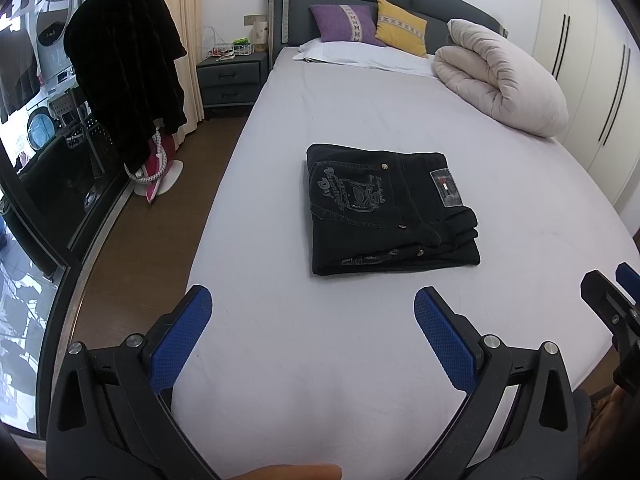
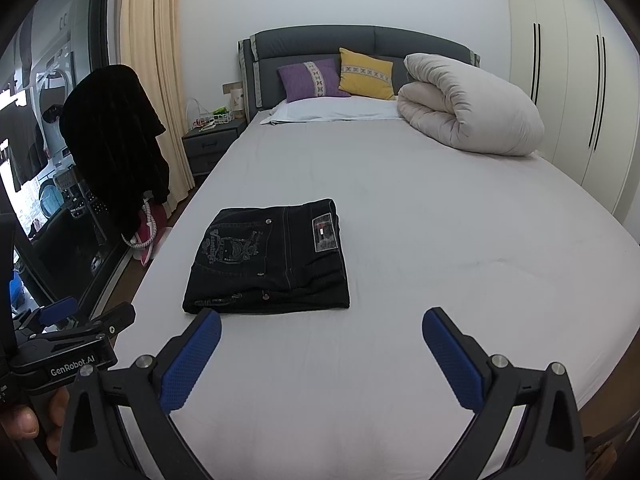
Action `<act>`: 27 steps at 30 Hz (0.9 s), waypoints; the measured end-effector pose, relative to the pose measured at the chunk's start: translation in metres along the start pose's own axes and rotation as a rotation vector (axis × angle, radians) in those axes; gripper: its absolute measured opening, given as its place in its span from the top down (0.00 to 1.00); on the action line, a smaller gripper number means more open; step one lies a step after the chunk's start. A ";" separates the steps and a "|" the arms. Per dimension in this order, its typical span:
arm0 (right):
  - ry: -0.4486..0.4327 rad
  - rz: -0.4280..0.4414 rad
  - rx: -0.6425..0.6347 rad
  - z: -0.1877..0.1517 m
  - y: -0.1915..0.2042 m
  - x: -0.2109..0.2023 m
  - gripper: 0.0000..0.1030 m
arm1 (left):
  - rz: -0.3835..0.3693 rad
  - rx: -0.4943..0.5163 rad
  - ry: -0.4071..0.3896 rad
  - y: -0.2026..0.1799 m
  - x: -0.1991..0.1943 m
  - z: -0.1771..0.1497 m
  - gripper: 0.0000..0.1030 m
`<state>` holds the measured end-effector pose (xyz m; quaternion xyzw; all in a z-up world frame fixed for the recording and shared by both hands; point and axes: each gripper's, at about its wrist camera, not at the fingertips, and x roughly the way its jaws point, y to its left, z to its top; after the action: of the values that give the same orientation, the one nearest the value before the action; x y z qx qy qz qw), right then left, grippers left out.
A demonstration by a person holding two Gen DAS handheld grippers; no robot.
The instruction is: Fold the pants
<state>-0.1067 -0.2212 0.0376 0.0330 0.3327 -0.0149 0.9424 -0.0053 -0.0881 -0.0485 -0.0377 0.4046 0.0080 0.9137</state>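
We judge the folding done: the pants lie as a compact stacked rectangle mid-bed, while our left gripper and right gripper hover short of them, fingers apart and empty.

A bedroom in a home. A wide bed with a pale sheet and a padded grey headboard fills the room, with a purple cushion, a yellow cushion and a rolled duvet at its head. A bedside table, long curtain and tall wardrobe doors stand around it, and a dark coat hangs by the glass door
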 end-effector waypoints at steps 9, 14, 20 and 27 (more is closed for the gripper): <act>0.002 0.000 0.000 -0.001 0.000 0.000 0.00 | 0.002 -0.001 0.003 0.000 0.002 -0.002 0.00; 0.003 0.001 0.000 -0.001 0.001 0.001 0.00 | 0.002 -0.001 0.004 0.000 0.002 -0.002 0.00; 0.003 0.002 0.000 -0.001 0.001 0.001 0.00 | 0.002 -0.001 0.004 0.001 0.002 -0.002 0.00; 0.004 0.002 0.000 0.000 0.000 0.000 0.00 | 0.001 -0.001 0.004 0.001 0.002 -0.002 0.00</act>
<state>-0.1063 -0.2212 0.0373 0.0335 0.3343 -0.0139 0.9418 -0.0053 -0.0876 -0.0510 -0.0378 0.4064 0.0084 0.9129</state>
